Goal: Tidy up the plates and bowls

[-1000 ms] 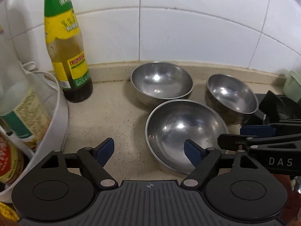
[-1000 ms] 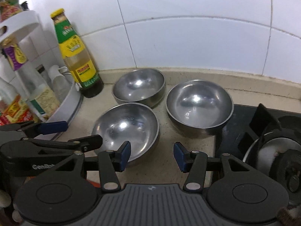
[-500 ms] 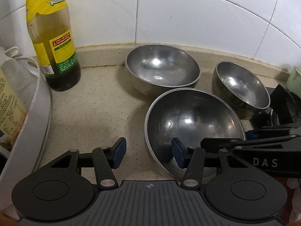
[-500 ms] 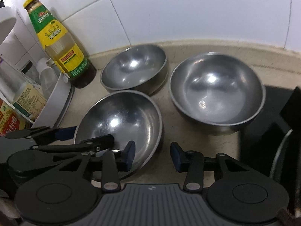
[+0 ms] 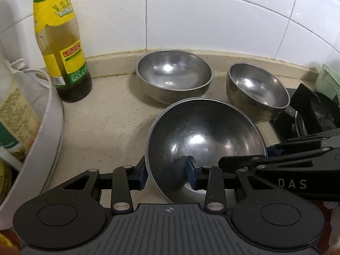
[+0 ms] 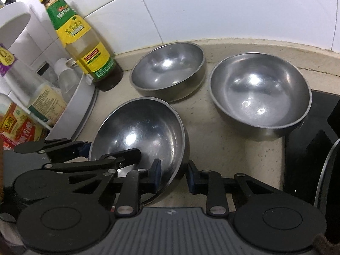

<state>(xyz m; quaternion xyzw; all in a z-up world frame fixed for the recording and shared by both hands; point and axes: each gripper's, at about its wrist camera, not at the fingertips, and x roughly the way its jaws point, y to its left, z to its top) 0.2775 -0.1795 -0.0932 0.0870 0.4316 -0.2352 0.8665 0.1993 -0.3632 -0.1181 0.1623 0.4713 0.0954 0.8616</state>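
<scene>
A steel bowl (image 5: 204,140) sits tipped near the front edge of a speckled kitchen counter (image 5: 102,127), caught on both sides of its rim. The left gripper (image 5: 165,173) is clamped on the bowl's near-left rim, one blue pad outside the wall and one inside. The right gripper (image 6: 173,173) is clamped on the near-right rim the same way, its pads pinching the thin metal.

Two more steel bowls stand upright behind it: a wide bowl (image 5: 174,74) against the counter's back edge by the tiled wall (image 5: 191,21), and a deeper bowl (image 5: 258,89) toward the right edge, just beside a black stove (image 5: 310,108).

A yellow-labelled bottle (image 5: 61,48) stands in the back left corner, next to a white rack (image 5: 48,127) holding jars and packets along the left edge.
</scene>
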